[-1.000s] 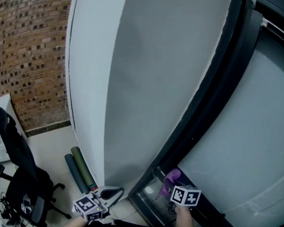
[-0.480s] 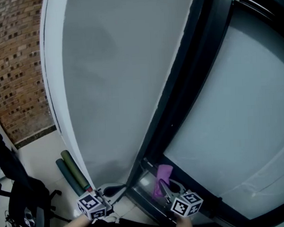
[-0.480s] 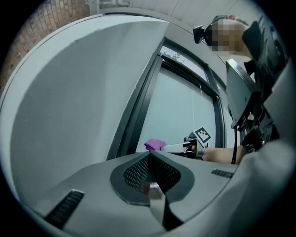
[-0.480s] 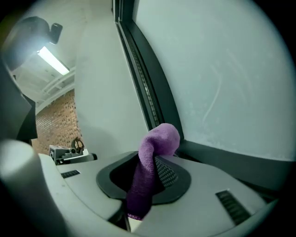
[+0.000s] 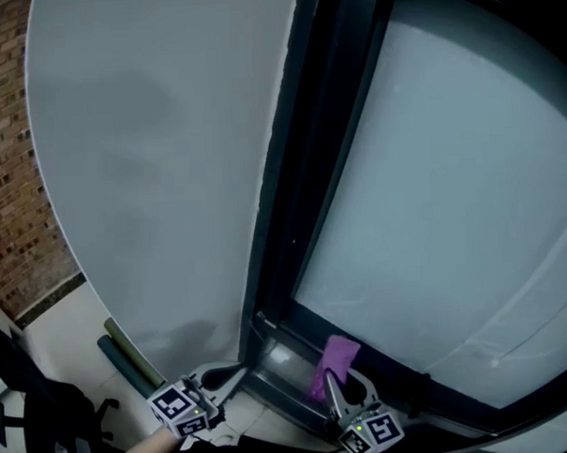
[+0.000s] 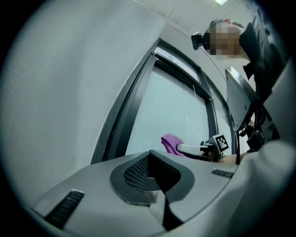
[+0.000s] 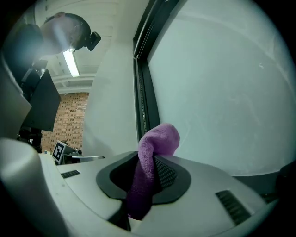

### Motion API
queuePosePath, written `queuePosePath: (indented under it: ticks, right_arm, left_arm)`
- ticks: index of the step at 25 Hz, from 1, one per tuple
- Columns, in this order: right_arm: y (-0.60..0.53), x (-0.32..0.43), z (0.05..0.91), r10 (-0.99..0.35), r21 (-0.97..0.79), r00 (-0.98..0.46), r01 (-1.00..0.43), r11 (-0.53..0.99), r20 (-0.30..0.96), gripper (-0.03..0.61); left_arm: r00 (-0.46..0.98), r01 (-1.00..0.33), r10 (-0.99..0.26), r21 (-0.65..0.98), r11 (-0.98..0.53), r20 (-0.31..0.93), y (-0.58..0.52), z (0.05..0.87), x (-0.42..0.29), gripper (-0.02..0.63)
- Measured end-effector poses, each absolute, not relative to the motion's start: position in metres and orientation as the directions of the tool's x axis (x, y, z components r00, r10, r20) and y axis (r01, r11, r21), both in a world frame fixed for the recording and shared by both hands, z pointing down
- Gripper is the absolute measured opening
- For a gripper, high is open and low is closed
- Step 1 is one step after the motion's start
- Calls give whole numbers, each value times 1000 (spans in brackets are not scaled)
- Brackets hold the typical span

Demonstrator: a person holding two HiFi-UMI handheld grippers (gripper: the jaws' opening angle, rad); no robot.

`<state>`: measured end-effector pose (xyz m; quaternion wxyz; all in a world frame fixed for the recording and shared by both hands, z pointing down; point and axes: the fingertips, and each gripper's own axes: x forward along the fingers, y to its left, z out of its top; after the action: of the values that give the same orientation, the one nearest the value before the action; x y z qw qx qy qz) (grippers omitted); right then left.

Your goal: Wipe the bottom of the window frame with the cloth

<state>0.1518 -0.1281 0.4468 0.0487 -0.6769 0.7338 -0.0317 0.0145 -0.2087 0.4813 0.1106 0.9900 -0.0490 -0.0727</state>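
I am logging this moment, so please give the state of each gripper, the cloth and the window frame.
right gripper: shut on purple cloth
left gripper: shut, empty
purple cloth: pinched, free end bent over above the jaws
window frame: cloth at its bottom rail, contact unclear

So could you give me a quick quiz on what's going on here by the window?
1. What is clamped in the right gripper? A: a purple cloth; B: a sponge; C: nothing.
2. True or false: the left gripper is shut and empty.
3. Fill in: in the head view, the wall at far left is made of ___.
Key: 1 A; 2 true; 3 brick.
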Motion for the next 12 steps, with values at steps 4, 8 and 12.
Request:
queuePosePath:
  ticks: [4,8,12]
  right_arm:
    - [-117,165,445,-999,-102,-10,-995,14,-42,83]
    - [-112,168,455,-1000,-73,27,-997,-26,-13,80]
    - [-111,170,456,-999,-76,38,-996,-37,-9,80]
  left_arm:
    - [986,-54,-86,213,-976,-142,-209,477,24,3]
    - [990,-37,-66,221,-975,-125,-207,483,30,3]
    - [991,-30,-56,213,-977,-119,-211,482,34,3]
